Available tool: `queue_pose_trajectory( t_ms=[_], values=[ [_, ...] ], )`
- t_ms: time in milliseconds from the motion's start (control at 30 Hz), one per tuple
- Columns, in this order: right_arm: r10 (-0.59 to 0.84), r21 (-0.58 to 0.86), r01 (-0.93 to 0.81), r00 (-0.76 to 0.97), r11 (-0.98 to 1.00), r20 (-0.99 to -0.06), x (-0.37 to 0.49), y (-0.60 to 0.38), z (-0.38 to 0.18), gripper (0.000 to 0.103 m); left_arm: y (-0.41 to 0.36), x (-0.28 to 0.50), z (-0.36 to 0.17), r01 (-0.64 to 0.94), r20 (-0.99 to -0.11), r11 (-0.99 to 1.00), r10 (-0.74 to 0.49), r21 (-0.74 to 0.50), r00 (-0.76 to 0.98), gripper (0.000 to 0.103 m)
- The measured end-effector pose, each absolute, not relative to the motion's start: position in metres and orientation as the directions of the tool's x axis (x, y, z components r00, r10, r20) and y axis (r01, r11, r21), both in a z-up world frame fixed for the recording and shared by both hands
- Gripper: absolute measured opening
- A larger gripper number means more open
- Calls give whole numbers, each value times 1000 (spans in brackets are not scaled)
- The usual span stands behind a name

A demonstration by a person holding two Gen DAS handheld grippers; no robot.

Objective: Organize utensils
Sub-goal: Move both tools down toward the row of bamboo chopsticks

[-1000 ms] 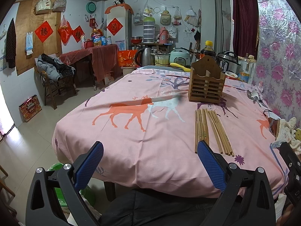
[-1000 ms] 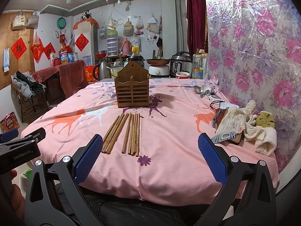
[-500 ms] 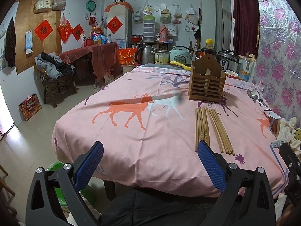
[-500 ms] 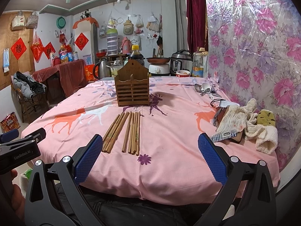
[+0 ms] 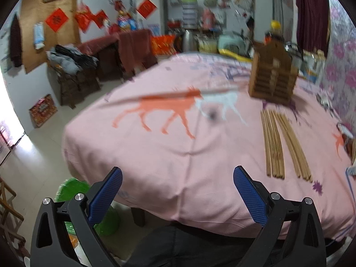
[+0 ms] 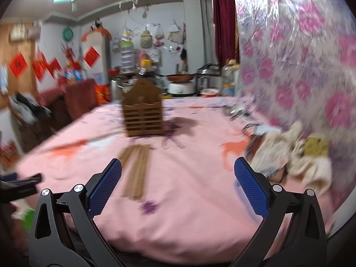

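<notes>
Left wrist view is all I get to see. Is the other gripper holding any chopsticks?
Observer: No. The right gripper is open and empty. The chopsticks lie on the table just ahead of it.
Operator: Is there stuff on the table that I can't see?
Observer: Yes, a heap of rags by the flowered wall, off to the right of the holder.
</notes>
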State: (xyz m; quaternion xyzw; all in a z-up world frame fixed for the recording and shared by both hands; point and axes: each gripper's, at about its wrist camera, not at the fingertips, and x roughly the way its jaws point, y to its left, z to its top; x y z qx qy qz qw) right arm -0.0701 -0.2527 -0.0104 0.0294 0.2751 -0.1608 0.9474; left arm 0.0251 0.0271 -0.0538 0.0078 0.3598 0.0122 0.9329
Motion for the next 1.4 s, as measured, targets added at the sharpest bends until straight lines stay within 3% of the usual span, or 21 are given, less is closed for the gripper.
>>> queue_pose_trajectory(
  t_ms=[233, 533, 833, 1033, 1133, 1200, 1300, 1367, 1400],
  values=[
    [-175, 84, 297, 743, 951, -646, -37, -265, -56, 97, -6, 37, -79, 123, -703, 989, -29, 84, 711, 98],
    [-177, 67, 286, 743, 956, -646, -47, -268, -74, 97, -49, 63, -95, 263, -737, 958, -97, 114, 669, 98],
    [-198, 73, 323, 726, 943, -659, -45, -280, -83, 97, -55, 94, -97, 228, -718, 966, -72, 123, 693, 99],
    [-199, 74, 330, 718, 941, -667, -44, -282, -88, 97, -30, 113, -98, 167, -744, 985, -83, 39, 664, 99],
    [-203, 66, 327, 719, 943, -665, -43, -280, -88, 97, -39, 108, -97, 189, -725, 979, -76, 75, 684, 96],
    [-206, 59, 324, 721, 944, -662, -44, -279, -89, 97, -48, 105, -97, 210, -708, 973, -80, 99, 701, 91],
    [-208, 54, 322, 722, 945, -660, -44, -278, -90, 97, -57, 108, -96, 242, -703, 966, -109, 93, 703, 69],
    [-205, 54, 317, 727, 947, -655, -44, -278, -89, 97, -58, 109, -95, 246, -700, 965, -116, 88, 705, 32],
    [-202, 54, 310, 732, 949, -651, -45, -278, -89, 97, -57, 109, -95, 239, -699, 967, -110, 89, 707, 26]
  ],
)
